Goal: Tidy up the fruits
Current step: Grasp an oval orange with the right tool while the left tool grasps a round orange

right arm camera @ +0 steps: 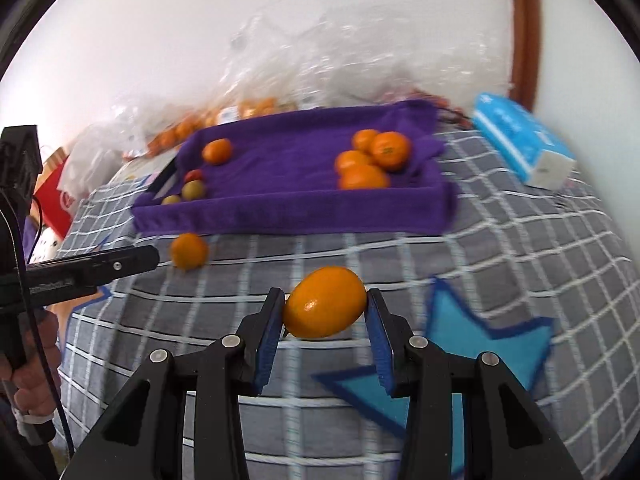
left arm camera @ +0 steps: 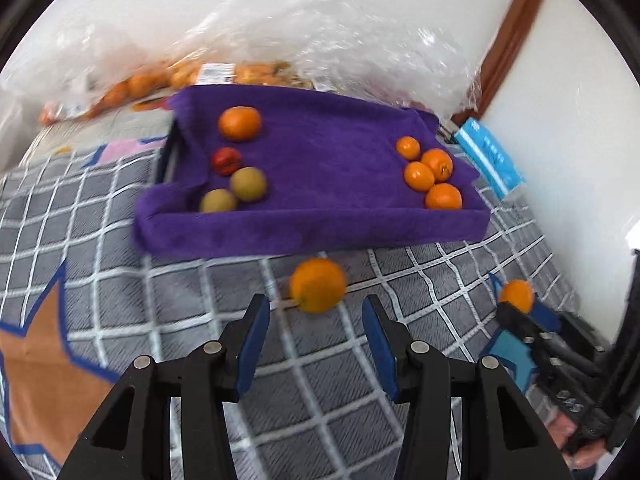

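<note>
While the right gripper (right arm camera: 325, 308) clamps a smooth oval orange fruit (right arm camera: 325, 303) between its blue pads above the grey checked cloth (right arm camera: 500, 248), the left gripper (left arm camera: 316, 320) stands unclenched and empty, a round orange (left arm camera: 318, 285) lying on the cloth just beyond its tips. Farther back sits the purple towel-lined tray (left arm camera: 312, 232): four small oranges (left arm camera: 430, 174) cluster at its right end; at its left lie another orange, a red fruit and two greenish ones, perhaps kiwis, though blurred.
</note>
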`<state>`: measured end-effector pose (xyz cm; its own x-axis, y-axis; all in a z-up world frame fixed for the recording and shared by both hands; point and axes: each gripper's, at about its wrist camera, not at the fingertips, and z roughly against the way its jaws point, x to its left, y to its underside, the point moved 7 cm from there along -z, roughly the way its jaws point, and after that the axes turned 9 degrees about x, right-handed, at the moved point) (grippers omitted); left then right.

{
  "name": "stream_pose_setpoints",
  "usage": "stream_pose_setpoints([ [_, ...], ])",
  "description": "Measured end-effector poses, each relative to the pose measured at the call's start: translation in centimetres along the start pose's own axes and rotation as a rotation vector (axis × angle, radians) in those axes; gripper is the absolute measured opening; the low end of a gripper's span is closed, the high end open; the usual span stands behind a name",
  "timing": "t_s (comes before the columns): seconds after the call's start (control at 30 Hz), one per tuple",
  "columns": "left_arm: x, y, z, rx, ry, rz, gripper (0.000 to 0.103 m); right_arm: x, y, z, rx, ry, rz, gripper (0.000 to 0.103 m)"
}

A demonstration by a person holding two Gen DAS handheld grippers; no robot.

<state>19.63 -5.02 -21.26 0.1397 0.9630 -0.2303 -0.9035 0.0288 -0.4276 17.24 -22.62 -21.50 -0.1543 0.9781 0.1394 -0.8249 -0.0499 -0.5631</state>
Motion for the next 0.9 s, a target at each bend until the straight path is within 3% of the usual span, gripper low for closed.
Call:
stream_pose_setpoints([
  [0.2, -0.7, -0.7, -2.0, 0.017, -0.021, 0.022, 0.045, -2.8, 0.2, 0.3, -0.007, 0.004, -0.043, 0.041],
  [0.3, -0.8, -0.9, -2.4, 0.013, -0.039, 0.023, 0.034, -3.3, 0.3, 0.4, -0.010, -0.001, -0.043, 0.041],
  [0.43, -0.7, -1.0, -2.2, 0.013, -0.023, 0.032, 0.033, -3.2, 0.4, 0.4, -0.010, -0.008, -0.045, 0.041],
  [0.9, 2.7, 1.9, 2.7, -0.025, -0.060, 0.077, 0.033, -0.6, 0.7, 0.3, 0.006, -0.019, -0.039, 0.041],
])
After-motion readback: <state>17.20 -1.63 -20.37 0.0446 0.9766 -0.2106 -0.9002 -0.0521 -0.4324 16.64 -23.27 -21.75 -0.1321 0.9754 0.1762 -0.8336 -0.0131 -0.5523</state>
